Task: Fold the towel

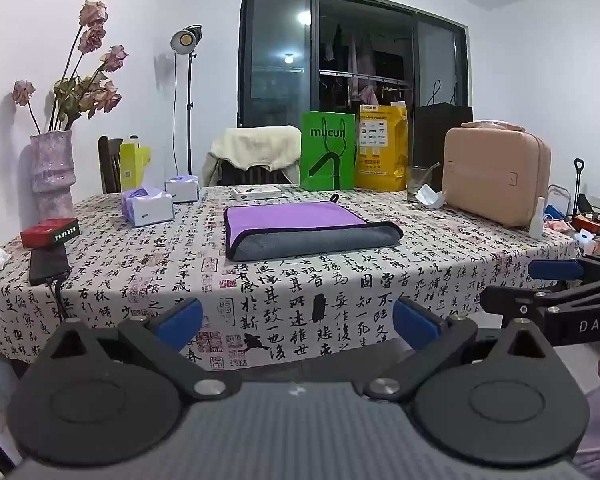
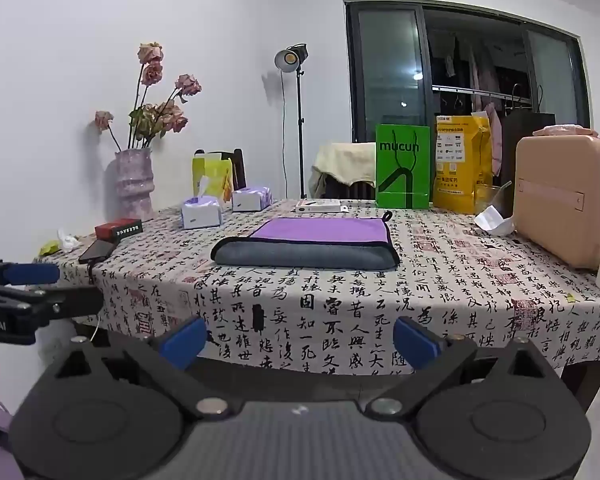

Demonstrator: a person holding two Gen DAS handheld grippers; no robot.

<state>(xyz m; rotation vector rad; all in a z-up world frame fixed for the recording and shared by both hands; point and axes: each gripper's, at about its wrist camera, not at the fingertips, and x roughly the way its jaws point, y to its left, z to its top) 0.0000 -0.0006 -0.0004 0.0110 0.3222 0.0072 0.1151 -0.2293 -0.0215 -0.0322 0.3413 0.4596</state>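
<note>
A towel point(image 1: 304, 230), purple on top and grey at its folded near edge, lies folded flat in the middle of the table; it also shows in the right wrist view point(image 2: 308, 242). My left gripper point(image 1: 298, 320) is open and empty, held off the table's near edge, well short of the towel. My right gripper point(image 2: 298, 338) is open and empty too, also in front of the table edge. Each gripper shows at the side of the other's view: the right one point(image 1: 556, 280) and the left one point(image 2: 32, 284).
The table point(image 1: 340, 288) has a calligraphy-print cloth. On it stand a vase with dried roses point(image 1: 52, 172), tissue packs point(image 1: 148, 204), a red box point(image 1: 50, 232), a phone point(image 1: 48, 266), a green bag point(image 1: 327, 152), a yellow bag point(image 1: 382, 148), a glass point(image 1: 418, 182) and a beige case point(image 1: 496, 176).
</note>
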